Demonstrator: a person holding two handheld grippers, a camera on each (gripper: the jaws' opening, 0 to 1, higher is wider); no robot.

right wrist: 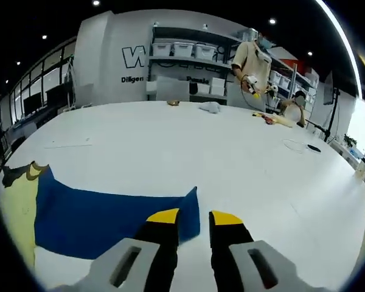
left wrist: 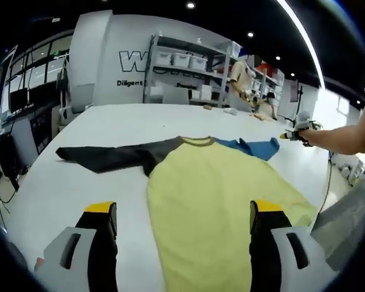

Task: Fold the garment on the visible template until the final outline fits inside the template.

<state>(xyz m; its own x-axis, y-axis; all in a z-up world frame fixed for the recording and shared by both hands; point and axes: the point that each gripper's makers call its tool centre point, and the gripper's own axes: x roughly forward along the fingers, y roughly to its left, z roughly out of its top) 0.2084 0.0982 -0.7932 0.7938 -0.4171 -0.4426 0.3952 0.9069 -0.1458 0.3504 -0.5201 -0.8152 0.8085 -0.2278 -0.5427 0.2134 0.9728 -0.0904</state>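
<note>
right hand-held gripper [right wrist: 193, 217], jaws nearly closed, sits at the blue sleeve's [right wrist: 103, 222] cuff; whether it pinches cloth, can't tell. left hand-held gripper [left wrist: 184, 210] hangs open over the shirt [left wrist: 216, 198], spread flat on the bench [left wrist: 79, 176]. folding looks barely begun.

Left gripper view: low over the desk [left wrist: 97, 128], facing the shirt [left wrist: 213, 194] lengthwise.
Right gripper view: close above its blue sleeve [right wrist: 103, 219].
Shared: shirt, desk, shelving [right wrist: 188, 58].
</note>
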